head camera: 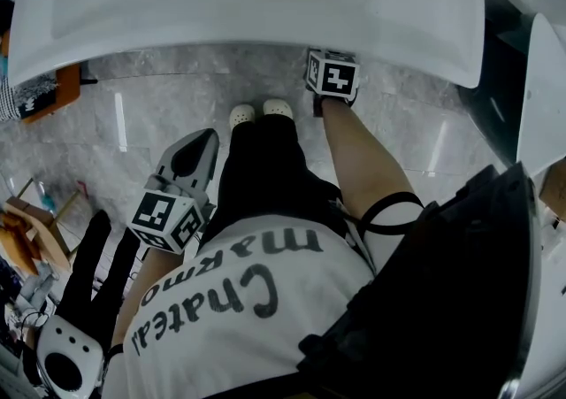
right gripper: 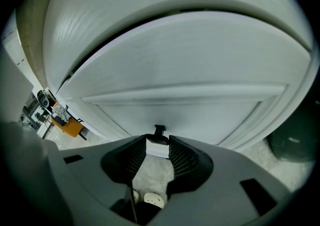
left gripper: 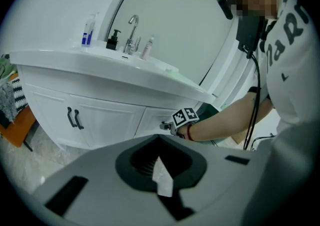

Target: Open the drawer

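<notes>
The white drawer front (right gripper: 185, 104) sits under the curved vanity top (head camera: 265, 26) and looks closed. Its small black handle (right gripper: 159, 131) lies right at the gap between the fingertips of my right gripper (right gripper: 157, 142), whose jaws stand apart around it; I see no squeeze on it. In the head view only that gripper's marker cube (head camera: 332, 77) shows, tucked under the counter edge. From the left gripper view the right gripper (left gripper: 169, 126) meets the drawer (left gripper: 152, 117). My left gripper (head camera: 202, 135) hangs back by the person's left thigh, jaws together, with a white slip (left gripper: 163, 177) between its pads.
Left of the drawer are two cabinet doors with black handles (left gripper: 75, 118). A faucet (left gripper: 132, 34) and bottles (left gripper: 89, 29) stand on the counter. An orange stool (left gripper: 20, 125) is at the far left, a dark bin (right gripper: 295, 142) to the right. The person's white shoes (head camera: 261, 111) rest on grey marble floor.
</notes>
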`<state>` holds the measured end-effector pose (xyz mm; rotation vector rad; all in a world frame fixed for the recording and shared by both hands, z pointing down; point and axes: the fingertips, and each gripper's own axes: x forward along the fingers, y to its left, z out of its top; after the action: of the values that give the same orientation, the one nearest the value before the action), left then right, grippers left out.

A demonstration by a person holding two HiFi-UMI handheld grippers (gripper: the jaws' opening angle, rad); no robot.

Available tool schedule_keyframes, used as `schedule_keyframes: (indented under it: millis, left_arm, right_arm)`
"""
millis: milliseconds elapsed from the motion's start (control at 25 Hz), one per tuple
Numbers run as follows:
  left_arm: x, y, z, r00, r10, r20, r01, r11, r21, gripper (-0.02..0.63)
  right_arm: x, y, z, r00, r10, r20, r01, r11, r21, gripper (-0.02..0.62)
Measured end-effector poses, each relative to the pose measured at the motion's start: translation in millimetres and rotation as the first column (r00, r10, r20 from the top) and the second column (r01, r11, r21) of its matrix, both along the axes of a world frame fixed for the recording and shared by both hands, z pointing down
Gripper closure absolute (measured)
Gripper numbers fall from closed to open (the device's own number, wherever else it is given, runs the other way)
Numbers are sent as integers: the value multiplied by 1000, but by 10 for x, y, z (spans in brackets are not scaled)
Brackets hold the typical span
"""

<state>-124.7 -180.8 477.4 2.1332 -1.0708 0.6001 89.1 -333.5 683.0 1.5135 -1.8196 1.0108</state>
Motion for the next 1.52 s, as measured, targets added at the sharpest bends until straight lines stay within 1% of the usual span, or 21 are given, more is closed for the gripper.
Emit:
schedule_keyframes:
  millis: [240,320,400,480,680,880,1080,1200,1280,1520]
  left_arm:
    - [9,30,5,1000,3,2,-3,1000,-2,601]
    - [0,42,5,1000,0,1,0,1000,-1,601]
    - [-13,54,9,1000,-1,3,1,1000,0,601]
    - [-32,67,17,1000,-5,4,5,1000,-1,601]
    - [-47,84,35,1000,-6,7,6,1000,-3,601]
    - [-91,84,56,1000,-24,5,24,1000,-8,601]
    - [-146,87,57,1000,-27,3,27,1000,-6,601]
    - [-176,89,61,999,-39,-6,39,999,-10,601]
    - [-168,91,60,999,-34,-8,34,999,-8,601]
    - [-182,61,49,999,-41,-9,41,999,-5,601]
  right_arm:
    - [-7,-7,21,1000,18,16,-17,1000,-18,445]
    - [5,6,27,1000,3,14,-3,1000,-23,453]
    - [11,19,30,999,-30,-13,29,999,-29,463]
    - [5,25,26,999,-36,-30,36,999,-31,468]
    - [19,25,27,999,-4,-45,2,999,-40,468]
    - [20,22,19,998,58,-27,-59,998,-37,466]
    - [-5,53,12,998,54,-41,-56,997,-45,466]
    - [-61,200,30,998,50,-37,-52,997,-55,468]
    - [-79,291,47,998,44,-35,-45,998,-53,468]
    - [-88,329,47,999,36,-40,-38,997,-61,466]
